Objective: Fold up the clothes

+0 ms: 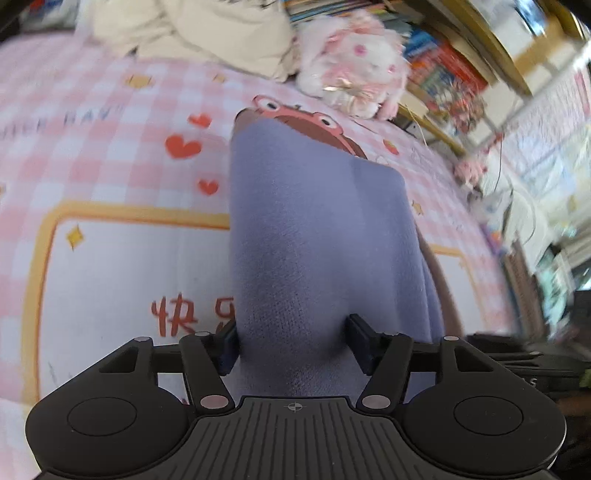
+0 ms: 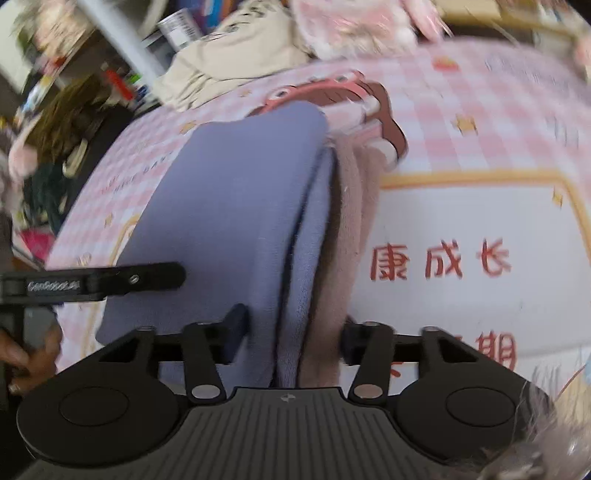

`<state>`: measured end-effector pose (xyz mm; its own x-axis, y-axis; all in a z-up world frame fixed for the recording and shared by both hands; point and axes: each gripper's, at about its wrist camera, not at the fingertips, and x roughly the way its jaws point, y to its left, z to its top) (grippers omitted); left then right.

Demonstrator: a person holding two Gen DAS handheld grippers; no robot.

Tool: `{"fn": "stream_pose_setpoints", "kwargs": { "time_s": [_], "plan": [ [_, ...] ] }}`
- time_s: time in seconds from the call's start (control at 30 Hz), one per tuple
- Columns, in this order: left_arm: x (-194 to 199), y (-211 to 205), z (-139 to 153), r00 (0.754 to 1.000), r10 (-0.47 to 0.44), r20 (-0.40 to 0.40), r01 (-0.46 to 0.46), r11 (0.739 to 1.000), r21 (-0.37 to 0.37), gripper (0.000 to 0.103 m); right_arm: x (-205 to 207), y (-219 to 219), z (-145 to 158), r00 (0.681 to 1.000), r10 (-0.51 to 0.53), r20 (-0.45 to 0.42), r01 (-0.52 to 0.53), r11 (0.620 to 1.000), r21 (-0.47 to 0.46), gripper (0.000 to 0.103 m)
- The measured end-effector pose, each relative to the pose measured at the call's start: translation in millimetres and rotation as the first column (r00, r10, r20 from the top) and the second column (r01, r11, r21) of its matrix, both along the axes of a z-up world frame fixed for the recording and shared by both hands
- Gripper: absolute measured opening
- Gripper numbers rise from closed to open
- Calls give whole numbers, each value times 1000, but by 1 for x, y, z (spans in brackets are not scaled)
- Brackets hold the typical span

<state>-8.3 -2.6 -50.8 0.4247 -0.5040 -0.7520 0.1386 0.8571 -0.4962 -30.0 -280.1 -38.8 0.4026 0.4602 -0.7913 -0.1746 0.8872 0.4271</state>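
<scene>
Lying folded on the bed, the soft lavender-blue knitted garment runs lengthwise away from both cameras, with a dusty-pink fleece layer showing along its right edge in the right wrist view. It rests on a pink-and-white checked bedsheet printed with red hearts, a yellow-framed white panel and red Chinese characters.

The left gripper straddles the near end of the garment; its jaws stand apart with the cloth bulging up between them, the fingers close against the fabric on either side, though whether they squeeze it I cannot tell. The right gripper sits likewise over the near end, jaws apart, the blue and pink layers passing between them.

In the right wrist view the left gripper's black finger lies across the garment's left side, with the person's hand behind it. Farther up the bed sit a cream garment and a pink-and-white plush toy; a bookshelf stands beyond.
</scene>
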Motion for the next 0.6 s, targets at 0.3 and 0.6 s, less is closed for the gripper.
{"fn": "stream_pose_setpoints", "kwargs": {
  "time_s": [0.3, 0.6],
  "plan": [
    [3, 1, -2, 1000, -9, 1, 9, 999, -50, 47, 10, 1, 3, 1000, 7, 13, -8, 997, 77, 32],
    [7, -3, 30, 983, -39, 182, 35, 999, 24, 45, 7, 24, 39, 963, 115, 244, -107, 993, -46, 30]
  ]
}}
